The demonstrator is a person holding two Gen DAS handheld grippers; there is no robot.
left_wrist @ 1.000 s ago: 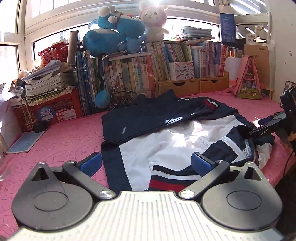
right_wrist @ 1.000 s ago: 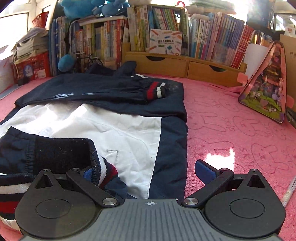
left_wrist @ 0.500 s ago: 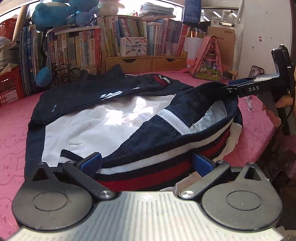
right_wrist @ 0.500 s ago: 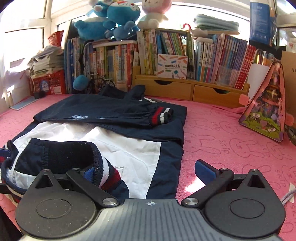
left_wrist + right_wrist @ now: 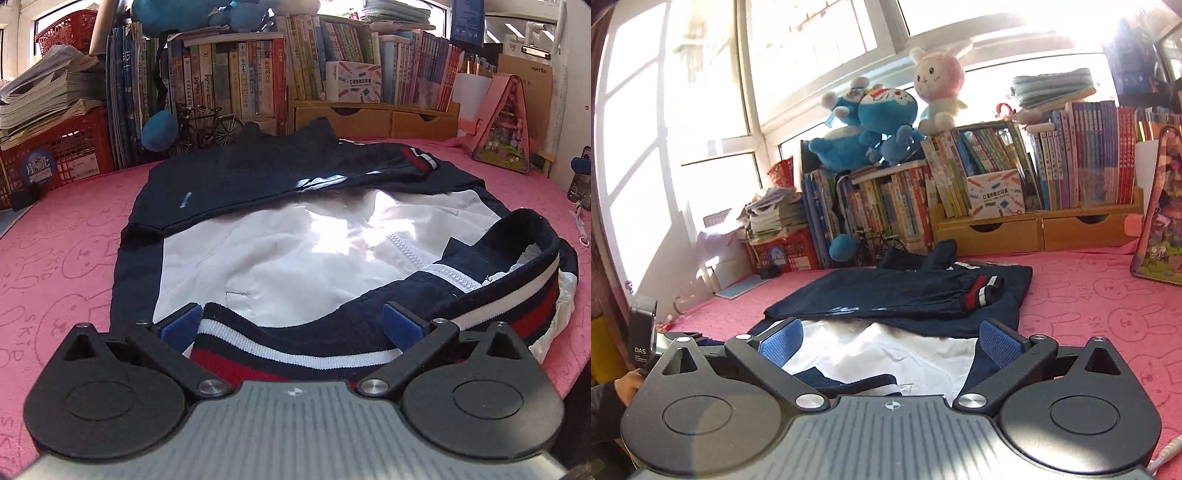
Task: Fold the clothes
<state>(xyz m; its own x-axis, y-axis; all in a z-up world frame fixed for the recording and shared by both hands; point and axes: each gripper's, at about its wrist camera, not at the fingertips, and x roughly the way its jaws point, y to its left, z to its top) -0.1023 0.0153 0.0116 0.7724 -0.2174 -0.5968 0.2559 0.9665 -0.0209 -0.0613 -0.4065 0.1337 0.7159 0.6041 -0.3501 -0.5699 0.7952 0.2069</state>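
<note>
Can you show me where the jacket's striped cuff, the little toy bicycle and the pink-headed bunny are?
striped cuff (image 5: 417, 159), left wrist view, on its red band.
toy bicycle (image 5: 201, 127), left wrist view, on its frame.
pink-headed bunny (image 5: 936, 77), right wrist view, on its face.

The right gripper (image 5: 890, 341) has let go of the jacket's striped hem (image 5: 369, 354) and risen above it.

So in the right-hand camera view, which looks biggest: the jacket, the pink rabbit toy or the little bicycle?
1. Jacket, though it lies nearest the camera.
2. Pink rabbit toy.
3. Little bicycle.
</note>
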